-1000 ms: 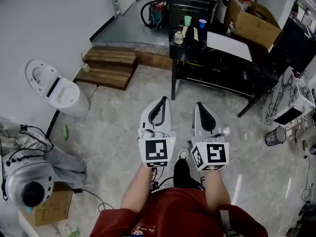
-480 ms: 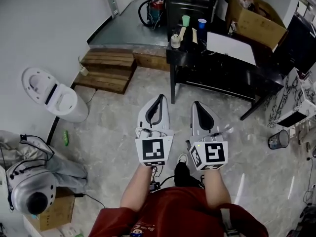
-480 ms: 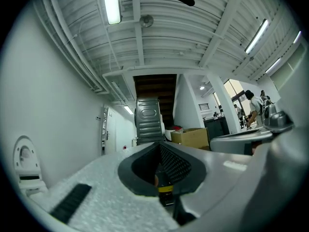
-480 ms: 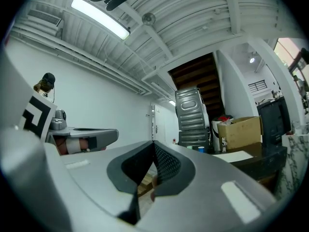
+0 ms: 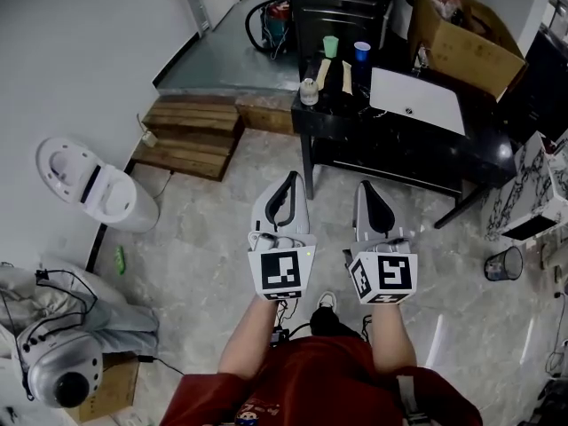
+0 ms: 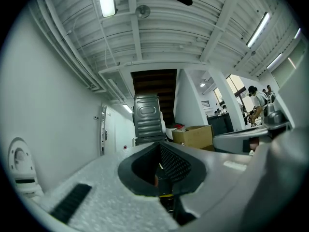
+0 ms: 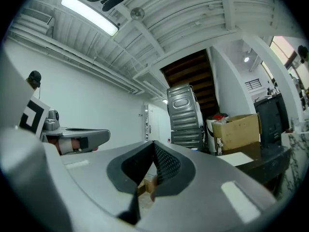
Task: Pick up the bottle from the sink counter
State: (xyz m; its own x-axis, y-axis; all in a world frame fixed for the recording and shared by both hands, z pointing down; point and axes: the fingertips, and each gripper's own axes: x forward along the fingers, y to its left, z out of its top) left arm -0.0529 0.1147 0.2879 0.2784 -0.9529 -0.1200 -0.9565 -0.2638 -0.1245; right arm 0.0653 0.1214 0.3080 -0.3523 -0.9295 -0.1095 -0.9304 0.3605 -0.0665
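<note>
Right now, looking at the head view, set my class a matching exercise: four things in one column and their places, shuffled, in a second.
Things:
1 bottle
2 toilet
3 wire bin
4 green cup

Places:
A on the floor by the left wall
B on the counter, beside the blue cup
C at the counter's left edge
D on the floor at the right

Pairs: 1-C, 2-A, 3-D, 4-B

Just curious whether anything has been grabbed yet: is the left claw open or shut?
Shut and empty. In the left gripper view, the left claw has its jaws together at the tips, nothing between them.
</note>
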